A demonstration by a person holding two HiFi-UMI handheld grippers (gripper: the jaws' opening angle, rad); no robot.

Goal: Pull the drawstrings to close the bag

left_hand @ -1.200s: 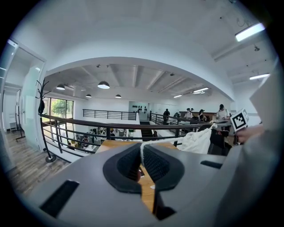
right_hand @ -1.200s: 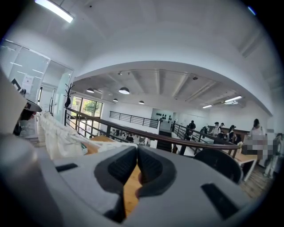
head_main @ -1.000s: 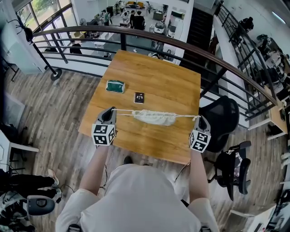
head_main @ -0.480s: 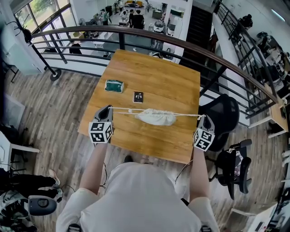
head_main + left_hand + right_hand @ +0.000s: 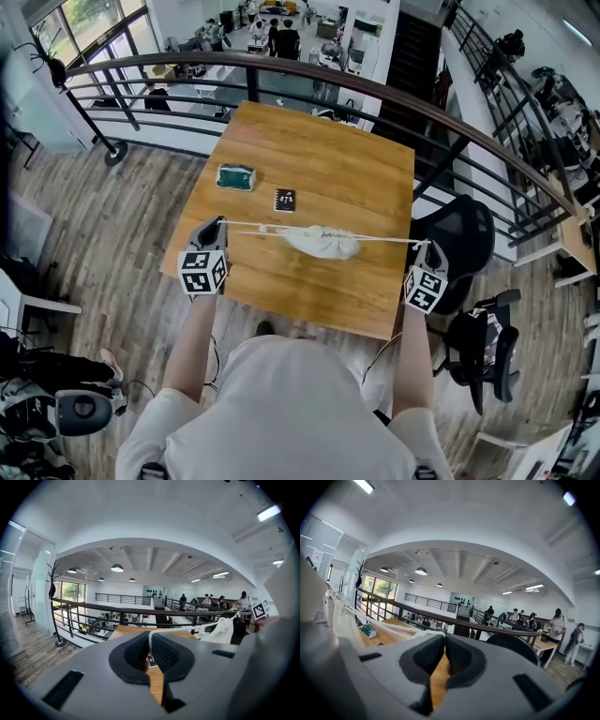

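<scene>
A white cloth bag (image 5: 322,242) hangs bunched just over the wooden table (image 5: 319,150), its mouth gathered tight. White drawstrings (image 5: 262,228) run taut from it to both sides. My left gripper (image 5: 219,224) is at the table's left edge, shut on the left drawstring (image 5: 151,634), which leads off to the bag (image 5: 221,630). My right gripper (image 5: 427,246) is past the table's right edge, shut on the right drawstring (image 5: 401,627). In the right gripper view the string enters the closed pads (image 5: 459,654).
A green box (image 5: 236,177) and a small black card (image 5: 285,200) lie on the table beyond the bag. A black office chair (image 5: 461,246) stands close to my right gripper. A curved railing (image 5: 375,89) runs behind the table.
Both grippers have moved outward, away from each other. The drawstrings are longer and tighter, and the bag's mouth has bunched narrower.
</scene>
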